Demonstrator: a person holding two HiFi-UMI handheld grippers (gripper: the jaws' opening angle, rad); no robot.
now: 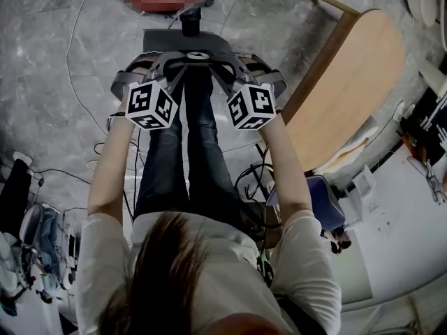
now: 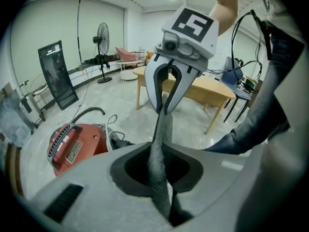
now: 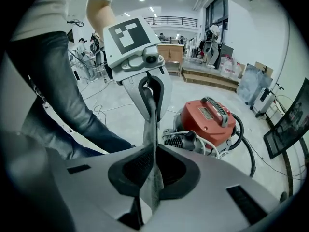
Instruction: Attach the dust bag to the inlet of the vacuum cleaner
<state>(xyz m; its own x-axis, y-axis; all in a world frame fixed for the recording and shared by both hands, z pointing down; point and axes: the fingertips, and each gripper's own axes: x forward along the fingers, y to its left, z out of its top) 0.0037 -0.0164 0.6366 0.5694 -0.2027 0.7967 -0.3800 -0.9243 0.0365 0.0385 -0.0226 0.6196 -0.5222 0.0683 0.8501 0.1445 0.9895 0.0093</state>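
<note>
Grey marbled floor spreads below me with a wooden table to my right, and the red vacuum cleaner sits on that floor ahead, well apart from what I hold. Between my hands is the dust bag, grey woven cloth pulled taut, with my left gripper and right gripper each pinched tight on its edge. It looks light, limp and quick to sag, so I judge that holding it on both sides keeps it spread for the inlet, which I cannot make out.
</note>
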